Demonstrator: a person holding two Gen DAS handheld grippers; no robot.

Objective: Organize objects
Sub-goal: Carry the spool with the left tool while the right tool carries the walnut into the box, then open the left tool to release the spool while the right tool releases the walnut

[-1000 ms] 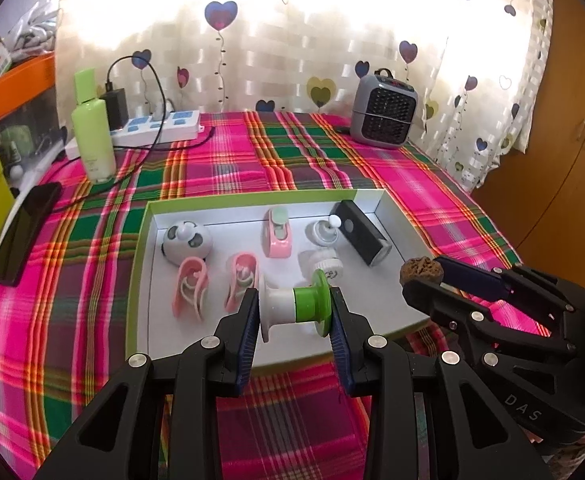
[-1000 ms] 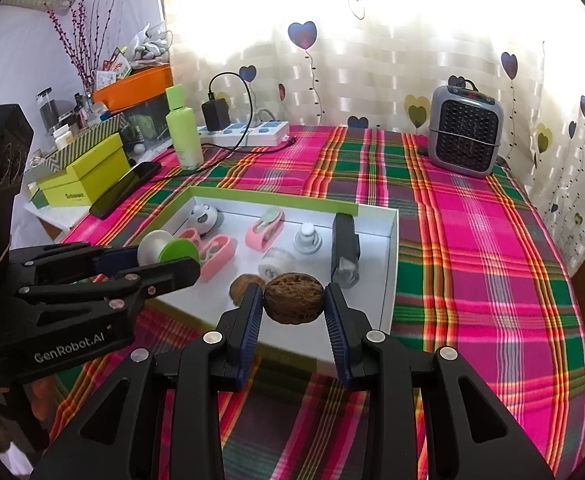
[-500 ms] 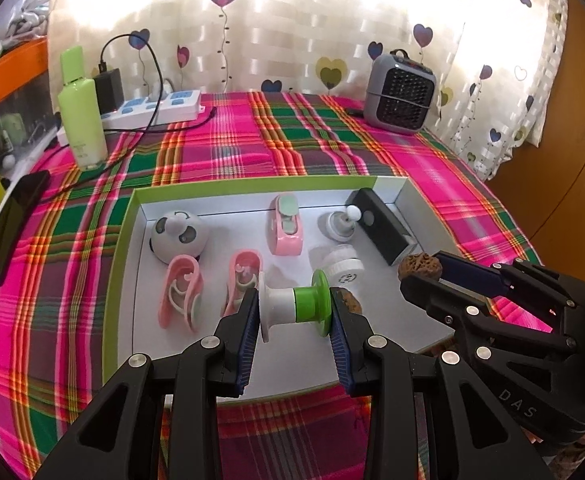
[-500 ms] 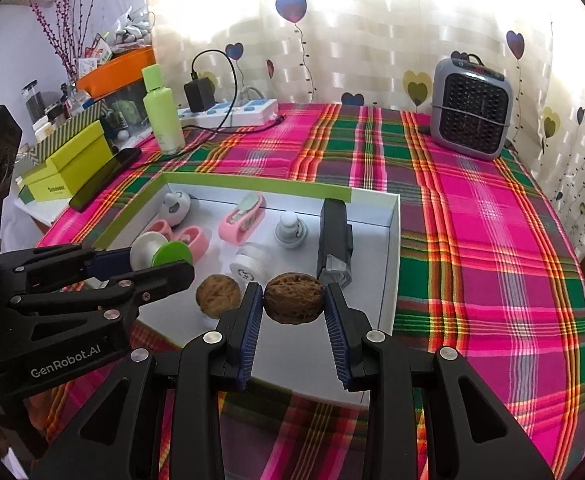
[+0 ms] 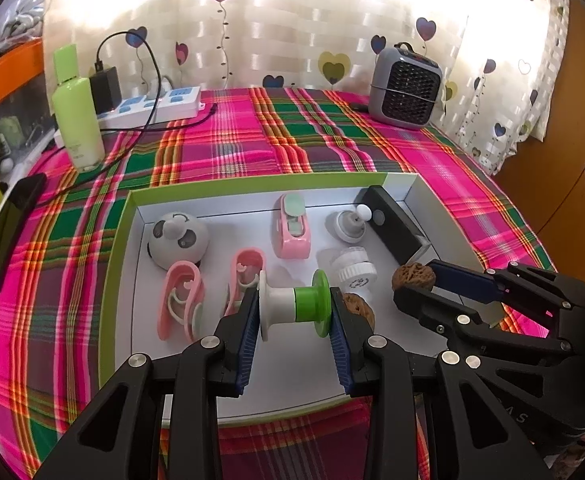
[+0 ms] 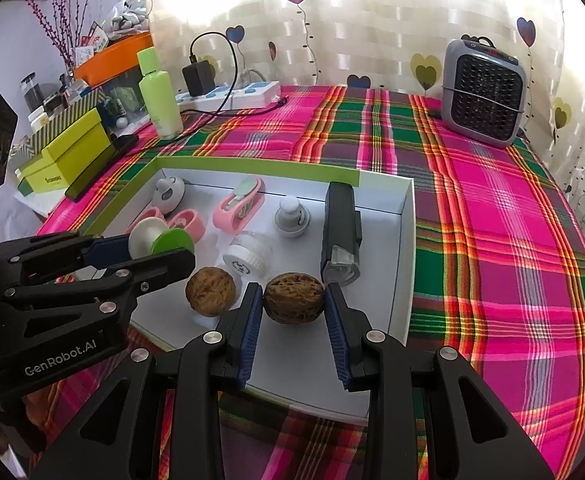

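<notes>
Right wrist view shows the right gripper (image 6: 294,306) pinching a walnut (image 6: 294,298) between its blue pads, low over the near right part of the white box (image 6: 406,248), with a second walnut (image 6: 210,291) lying loose on the box floor just to its left and a black lamp (image 6: 340,232) just beyond. From the left wrist view, the left gripper (image 5: 294,306) is clamped on a white-and-green spool (image 5: 294,305) by its two end flanges, hanging above the near middle of the box, close to two pink clips (image 5: 180,304) and a white jar (image 5: 352,268). Both held things are round, so my worry is rolling: if either is let go while it is above the floor or at a tilt, the walnut could knock its twin or run to the box wall, and the spool could roll on its flanges into the clips. The two grippers also sit close side by side, so opening both at once in that crowded corner risks a finger nudging the loose walnut or the jar. The spool's grip is only on thin rims and may slip.
</notes>
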